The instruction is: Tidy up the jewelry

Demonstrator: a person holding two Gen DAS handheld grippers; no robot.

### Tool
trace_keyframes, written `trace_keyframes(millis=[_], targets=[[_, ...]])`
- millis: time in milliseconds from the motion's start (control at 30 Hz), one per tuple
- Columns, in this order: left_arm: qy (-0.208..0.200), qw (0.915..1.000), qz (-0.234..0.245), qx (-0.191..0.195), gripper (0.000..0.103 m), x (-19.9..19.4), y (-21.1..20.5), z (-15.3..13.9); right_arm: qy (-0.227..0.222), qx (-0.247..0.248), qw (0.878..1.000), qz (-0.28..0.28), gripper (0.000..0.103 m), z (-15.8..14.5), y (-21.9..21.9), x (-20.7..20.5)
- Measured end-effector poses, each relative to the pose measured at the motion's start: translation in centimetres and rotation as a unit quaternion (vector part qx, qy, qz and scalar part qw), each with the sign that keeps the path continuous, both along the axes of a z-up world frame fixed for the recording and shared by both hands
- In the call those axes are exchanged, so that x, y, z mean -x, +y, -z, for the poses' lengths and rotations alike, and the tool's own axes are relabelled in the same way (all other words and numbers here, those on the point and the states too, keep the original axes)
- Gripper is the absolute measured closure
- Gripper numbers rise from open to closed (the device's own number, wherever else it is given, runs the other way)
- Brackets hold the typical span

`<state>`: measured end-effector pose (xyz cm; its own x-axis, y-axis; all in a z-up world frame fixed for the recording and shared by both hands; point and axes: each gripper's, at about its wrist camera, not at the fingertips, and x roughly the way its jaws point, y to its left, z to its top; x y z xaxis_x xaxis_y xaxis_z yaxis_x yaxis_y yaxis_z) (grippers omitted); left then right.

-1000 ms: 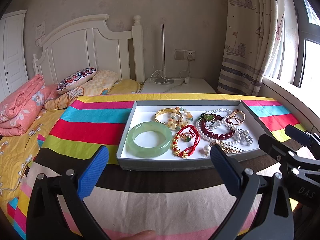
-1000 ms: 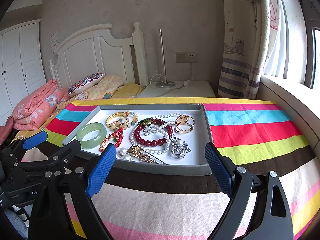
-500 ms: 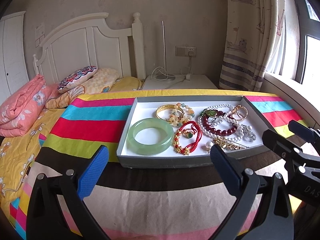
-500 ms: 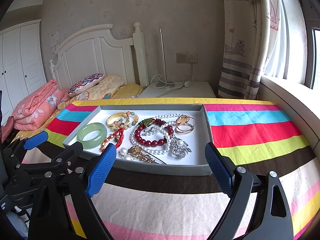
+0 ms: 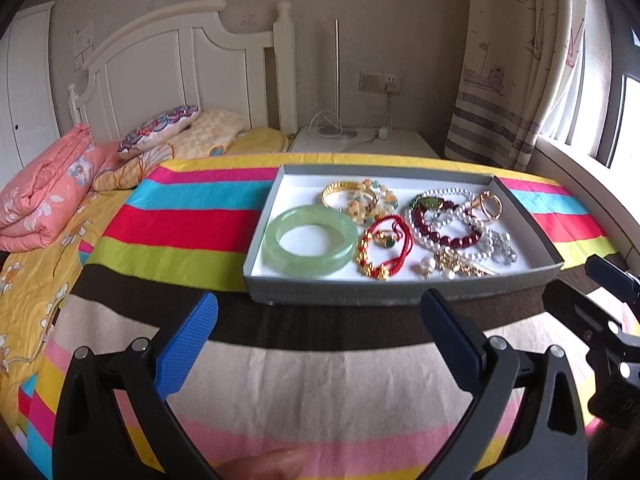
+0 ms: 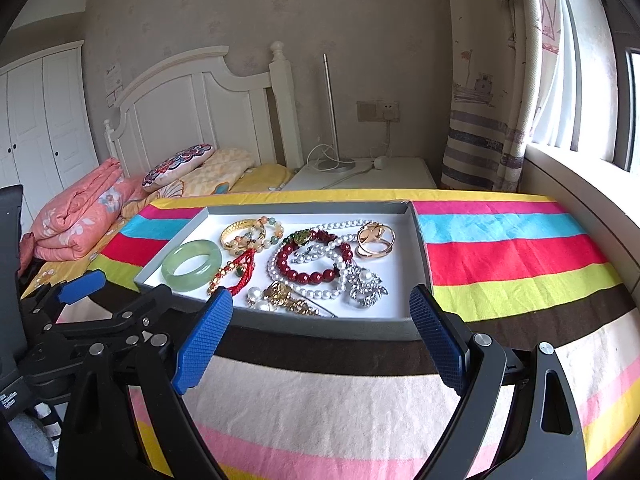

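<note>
Although a paper notice hangs on the wall beside the white headboard, its writing is too small to read, and the only other lettering, white marks on the black gripper bodies at the frame edges, is cut off and illegible.

Both grippers hover level above the striped cloth on the worktop, pointing toward the grey tray from its near side without touching it. The left gripper is released, its blue pads spread wide with nothing between them; a fingertip shows at the bottom edge of its view. The right gripper is likewise spread wide and empty, just beside the left one.

Inside the tray lies the jewelry: a green jade bangle at the left, a gold bangle behind it, a red cord bracelet in the middle, a dark red bead bracelet tangled with a pearl strand, a gold ring piece at the far right, and a silver brooch near the front.
</note>
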<state>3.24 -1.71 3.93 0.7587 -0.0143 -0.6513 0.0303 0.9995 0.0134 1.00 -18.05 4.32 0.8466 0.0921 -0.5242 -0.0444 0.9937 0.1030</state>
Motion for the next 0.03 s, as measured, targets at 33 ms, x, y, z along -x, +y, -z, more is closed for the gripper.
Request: trace_keyframes(millis=[33], targets=[[0.018, 0.9998, 0.003, 0.003, 0.002, 0.21, 0.08, 0.32, 0.012, 0.005, 1.000, -0.007, 0.016, 0.19, 0.15, 0.44]])
